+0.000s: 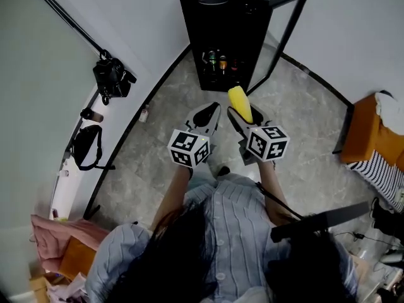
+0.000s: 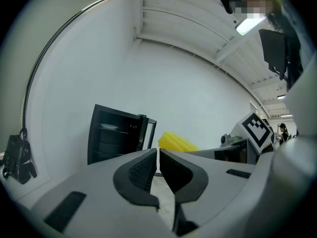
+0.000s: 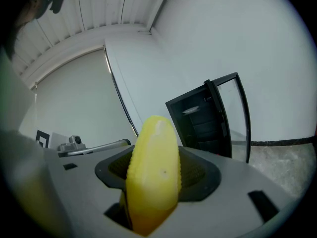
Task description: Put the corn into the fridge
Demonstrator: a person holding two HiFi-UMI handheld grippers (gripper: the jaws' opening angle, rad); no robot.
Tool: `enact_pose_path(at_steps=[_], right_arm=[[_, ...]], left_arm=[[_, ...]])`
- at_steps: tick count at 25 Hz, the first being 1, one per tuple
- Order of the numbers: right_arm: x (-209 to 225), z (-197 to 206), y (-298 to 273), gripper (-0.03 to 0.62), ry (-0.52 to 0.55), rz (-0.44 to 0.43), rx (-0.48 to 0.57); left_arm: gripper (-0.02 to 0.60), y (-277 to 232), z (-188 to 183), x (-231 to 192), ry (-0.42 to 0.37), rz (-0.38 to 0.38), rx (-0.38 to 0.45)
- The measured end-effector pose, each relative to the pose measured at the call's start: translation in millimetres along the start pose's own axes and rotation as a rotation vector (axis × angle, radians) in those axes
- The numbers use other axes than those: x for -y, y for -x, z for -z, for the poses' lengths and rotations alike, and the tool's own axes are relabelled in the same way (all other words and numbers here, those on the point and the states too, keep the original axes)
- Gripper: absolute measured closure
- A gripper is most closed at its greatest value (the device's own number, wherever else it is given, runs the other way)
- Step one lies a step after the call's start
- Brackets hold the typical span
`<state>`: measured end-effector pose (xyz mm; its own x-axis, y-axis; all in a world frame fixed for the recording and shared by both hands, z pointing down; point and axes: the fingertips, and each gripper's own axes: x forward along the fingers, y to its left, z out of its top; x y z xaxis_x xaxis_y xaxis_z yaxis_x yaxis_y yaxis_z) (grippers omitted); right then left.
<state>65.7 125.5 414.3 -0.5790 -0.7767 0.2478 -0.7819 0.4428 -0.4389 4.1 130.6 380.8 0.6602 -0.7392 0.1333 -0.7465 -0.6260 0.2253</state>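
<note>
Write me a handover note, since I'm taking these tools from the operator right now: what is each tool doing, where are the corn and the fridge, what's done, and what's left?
Left tool: jaws together, nothing between them.
Right tool: shut on the corn, whose tip sticks out forward past the jaws.
Fridge: stands on the floor ahead, apart from both tools. Its door is swung open, and there are bottles on a shelf inside.
Done: corn is gripped, door is open.
Left: bring the corn to the fridge, set it inside, release.
</note>
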Motion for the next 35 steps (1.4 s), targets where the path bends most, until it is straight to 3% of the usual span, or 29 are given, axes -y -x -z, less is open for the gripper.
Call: enact_pose_path(at_steps=[16,26,35], right_arm=[[3,19,1,0.338,-0.035,0.000,-0.029],[40,16,0,0.338,-0.049,0.091,-0.023],[59,14,-48,0.338,-0.080,0.091,-0.060]], left_arm=[[0.574,6,22,-13,0.009,-0.072,-0.081],[0.574,-29,30,-15,-0.053,-0.028,-0.127],[0.574,-60,29,-51,-0.067,0.006,-0.145]])
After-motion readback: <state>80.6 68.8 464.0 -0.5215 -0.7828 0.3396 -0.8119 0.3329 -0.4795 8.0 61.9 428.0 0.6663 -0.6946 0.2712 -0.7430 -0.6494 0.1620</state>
